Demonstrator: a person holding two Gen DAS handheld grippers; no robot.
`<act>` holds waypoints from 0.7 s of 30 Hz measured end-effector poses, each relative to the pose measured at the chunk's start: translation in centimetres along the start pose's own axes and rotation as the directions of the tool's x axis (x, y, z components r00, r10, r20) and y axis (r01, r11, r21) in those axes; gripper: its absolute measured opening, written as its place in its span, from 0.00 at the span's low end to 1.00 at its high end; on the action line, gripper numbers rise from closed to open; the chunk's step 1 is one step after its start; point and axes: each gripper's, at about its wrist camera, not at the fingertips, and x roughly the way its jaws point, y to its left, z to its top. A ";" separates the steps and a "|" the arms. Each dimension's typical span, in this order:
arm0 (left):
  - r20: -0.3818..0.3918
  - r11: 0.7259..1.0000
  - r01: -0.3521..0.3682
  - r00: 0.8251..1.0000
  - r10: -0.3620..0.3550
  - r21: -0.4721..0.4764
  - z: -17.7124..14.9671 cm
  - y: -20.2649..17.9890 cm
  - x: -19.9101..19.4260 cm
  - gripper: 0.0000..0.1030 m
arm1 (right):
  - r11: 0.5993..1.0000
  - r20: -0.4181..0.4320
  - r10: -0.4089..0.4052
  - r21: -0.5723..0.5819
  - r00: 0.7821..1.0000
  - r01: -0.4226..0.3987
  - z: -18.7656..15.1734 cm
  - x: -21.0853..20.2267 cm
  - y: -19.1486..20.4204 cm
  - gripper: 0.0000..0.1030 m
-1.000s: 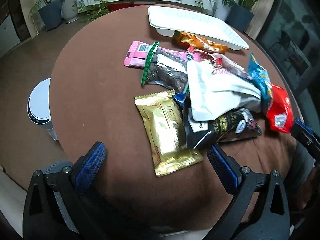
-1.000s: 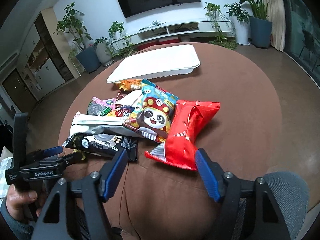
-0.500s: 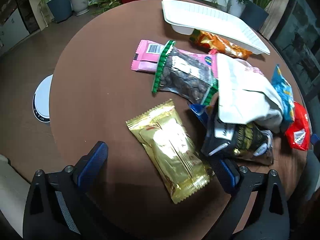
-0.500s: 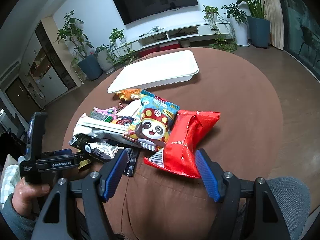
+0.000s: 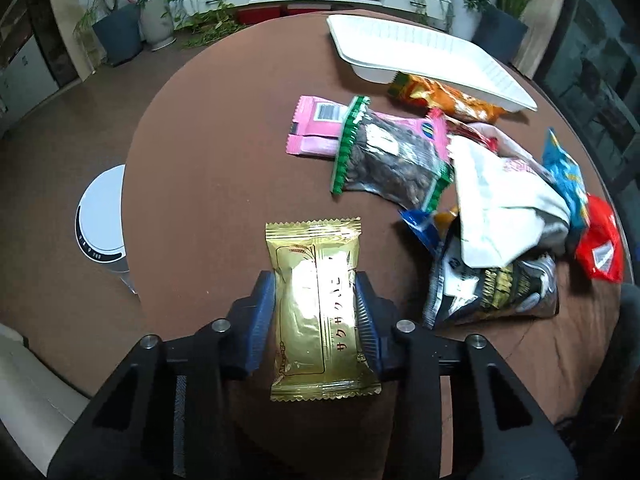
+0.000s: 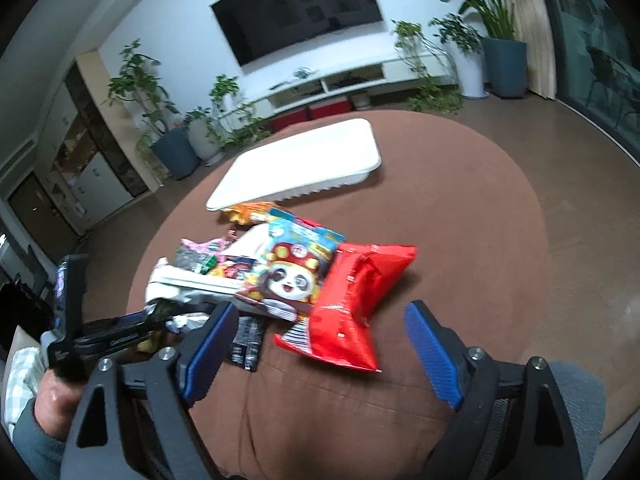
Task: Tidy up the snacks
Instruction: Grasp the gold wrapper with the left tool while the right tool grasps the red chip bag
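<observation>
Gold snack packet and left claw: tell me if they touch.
Touching. The left wrist view shows the left claw closing, both pads pressed against the gold snack packet's sides.

A wall-mounted television (image 6: 298, 4) hangs above a long white media console (image 6: 352, 80), with potted plants (image 6: 498, 36) along the wall (several in grey-blue pots). Beside the round brown tabletop (image 5: 208, 168) stands a white cylindrical appliance (image 5: 102, 220).

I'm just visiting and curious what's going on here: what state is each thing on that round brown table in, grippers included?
Left gripper: jaws closing on the gold foil snack packet.
Right gripper: jaws opening, nothing between the pads.
Red crinkly snack bag: lying flat, sealed, untouched.
Panda-print snack bag: resting atop the pile.
White foam tray: holds nothing, one edge propped on an orange packet.
</observation>
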 end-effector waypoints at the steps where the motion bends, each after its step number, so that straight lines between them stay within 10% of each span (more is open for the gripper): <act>1: 0.002 1.000 0.003 1.000 -0.003 0.012 -0.2 -0.1 -0.2 0.32 | 1.000 -0.008 -0.017 0.005 1.000 0.017 0.1 0.2 -0.2 0.85; 21: 0.032 0.982 0.187 0.982 -0.187 -0.003 -3.4 0.1 -2.0 0.28 | 0.998 -0.250 0.004 0.064 0.968 0.012 2.0 6.4 -1.3 0.75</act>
